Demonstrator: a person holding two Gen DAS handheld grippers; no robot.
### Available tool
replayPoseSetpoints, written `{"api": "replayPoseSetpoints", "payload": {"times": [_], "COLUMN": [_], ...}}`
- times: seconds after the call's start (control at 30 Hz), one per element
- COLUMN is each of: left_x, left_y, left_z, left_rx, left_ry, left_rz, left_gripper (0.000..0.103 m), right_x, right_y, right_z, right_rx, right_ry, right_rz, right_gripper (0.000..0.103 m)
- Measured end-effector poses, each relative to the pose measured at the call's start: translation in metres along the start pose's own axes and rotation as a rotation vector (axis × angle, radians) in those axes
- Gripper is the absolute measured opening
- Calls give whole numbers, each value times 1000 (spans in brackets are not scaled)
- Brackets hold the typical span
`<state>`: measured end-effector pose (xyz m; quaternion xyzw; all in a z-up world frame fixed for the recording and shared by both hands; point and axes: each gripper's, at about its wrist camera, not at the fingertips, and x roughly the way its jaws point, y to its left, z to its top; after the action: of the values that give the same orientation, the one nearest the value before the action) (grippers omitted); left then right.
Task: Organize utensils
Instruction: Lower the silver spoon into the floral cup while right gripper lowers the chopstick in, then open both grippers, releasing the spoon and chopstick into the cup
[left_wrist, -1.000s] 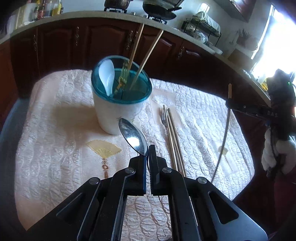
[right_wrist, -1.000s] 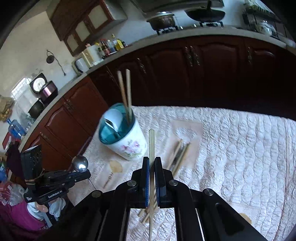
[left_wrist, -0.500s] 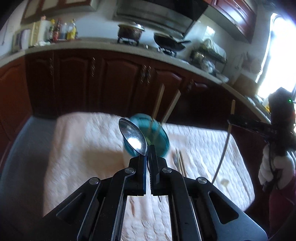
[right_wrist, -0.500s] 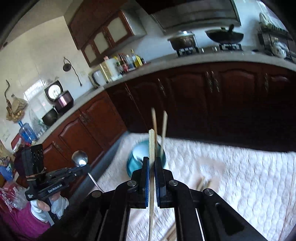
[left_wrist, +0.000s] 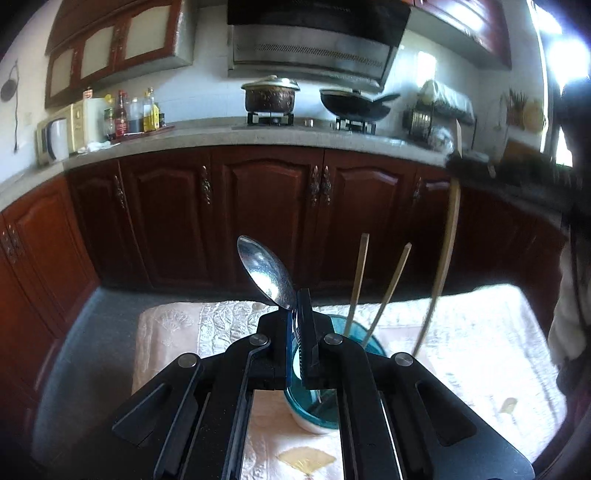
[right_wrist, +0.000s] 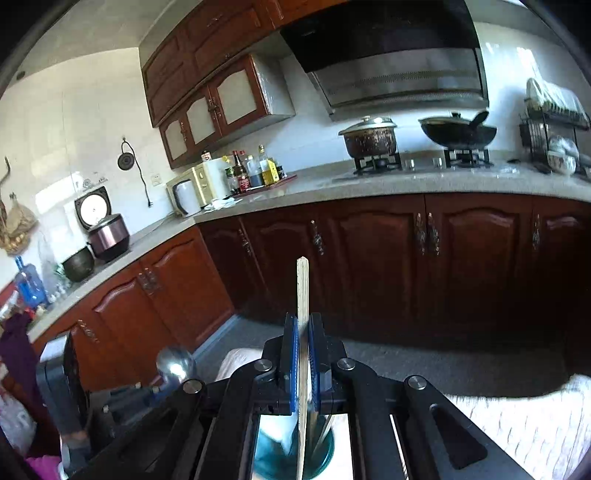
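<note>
My left gripper (left_wrist: 295, 314) is shut on a metal spoon (left_wrist: 266, 273), bowl end up, raised just above the teal-rimmed white utensil holder (left_wrist: 314, 410). Two chopsticks (left_wrist: 373, 288) stand in that holder. My right gripper (right_wrist: 303, 332) is shut on a single wooden chopstick (right_wrist: 302, 291), held upright over the holder (right_wrist: 295, 454). In the left wrist view this chopstick (left_wrist: 443, 258) hangs at the right, its lower tip close to the holder's right side. The right wrist view shows the spoon bowl (right_wrist: 175, 363) and left gripper at lower left.
The holder sits on a quilted cream cloth (left_wrist: 461, 350) over the table. Dark wood cabinets (left_wrist: 258, 214) and a counter with a pot (left_wrist: 269, 94), a wok (left_wrist: 354, 103) and bottles (left_wrist: 133, 114) lie behind. A person's gloved hand (left_wrist: 565, 325) is at the right edge.
Both grippers have risen and tilted upward, so the views now show the kitchen wall and the holder sits low beneath the fingers. The spoon and the chopstick stay gripped.
</note>
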<state>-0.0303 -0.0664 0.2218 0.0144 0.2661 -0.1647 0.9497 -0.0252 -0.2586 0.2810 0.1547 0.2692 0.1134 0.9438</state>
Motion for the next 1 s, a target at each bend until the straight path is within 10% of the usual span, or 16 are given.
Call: {"api": "replayPoseSetpoints", "payload": {"times": [0.9, 1.0], "left_x": [63, 64], "left_y": [-15, -11], "left_z": [-62, -63], "left_rx": [5, -32], "left_ry": [139, 158], "left_rz": [44, 32], "left_gripper": [2, 2], "right_x": [50, 48], "right_y": [-44, -51], "right_z": [-88, -85], "right_rx": [114, 140], "right_ry": [220, 228], "right_rz": [18, 22], "right_gripper": [5, 22]}}
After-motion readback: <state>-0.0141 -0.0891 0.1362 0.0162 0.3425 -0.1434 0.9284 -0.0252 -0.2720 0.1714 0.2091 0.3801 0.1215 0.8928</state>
